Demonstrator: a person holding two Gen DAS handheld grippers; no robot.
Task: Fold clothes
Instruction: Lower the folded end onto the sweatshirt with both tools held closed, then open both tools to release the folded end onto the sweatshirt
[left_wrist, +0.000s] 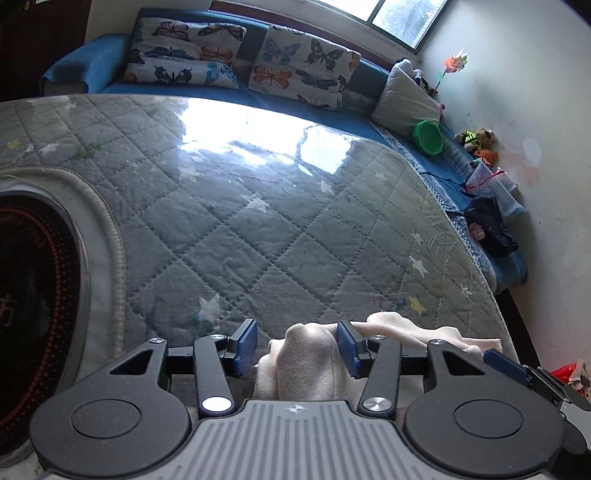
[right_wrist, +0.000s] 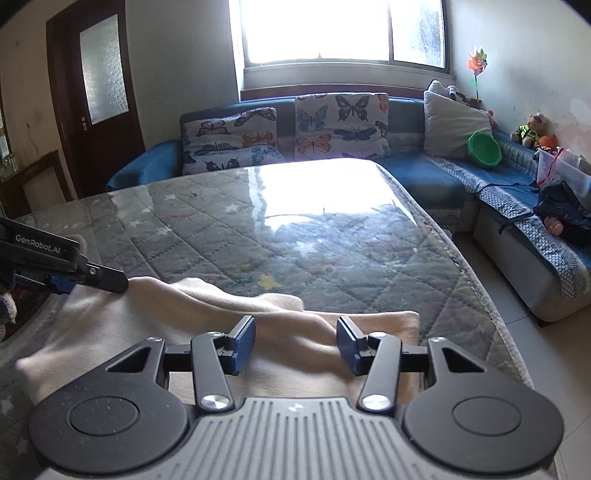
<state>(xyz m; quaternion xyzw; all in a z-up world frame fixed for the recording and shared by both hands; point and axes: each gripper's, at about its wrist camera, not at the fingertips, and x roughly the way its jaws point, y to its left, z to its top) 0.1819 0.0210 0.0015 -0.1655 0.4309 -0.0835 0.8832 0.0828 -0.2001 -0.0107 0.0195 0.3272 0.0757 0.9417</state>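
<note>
The quilted surface (right_wrist: 295, 236) filled mid-frame. The cream garment (right_wrist: 122, 325) lay bunched along its lower edge (partly folded or only gathered, I couldn't tell). I had the left tongs (left_wrist: 297, 347) apart around a raised fold, and the right tongs (right_wrist: 297, 343) apart above flat cloth, apparently for a grip.

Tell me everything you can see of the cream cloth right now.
The cream cloth looks like soft, fleecy fabric, plain and unpatterned. It lies rumpled at the near edge of the quilted table cover, with ridges and folds, not yet neatly folded. A bunched fold rises between the open fingers of the left gripper. The right gripper hovers open over its right part.
</note>
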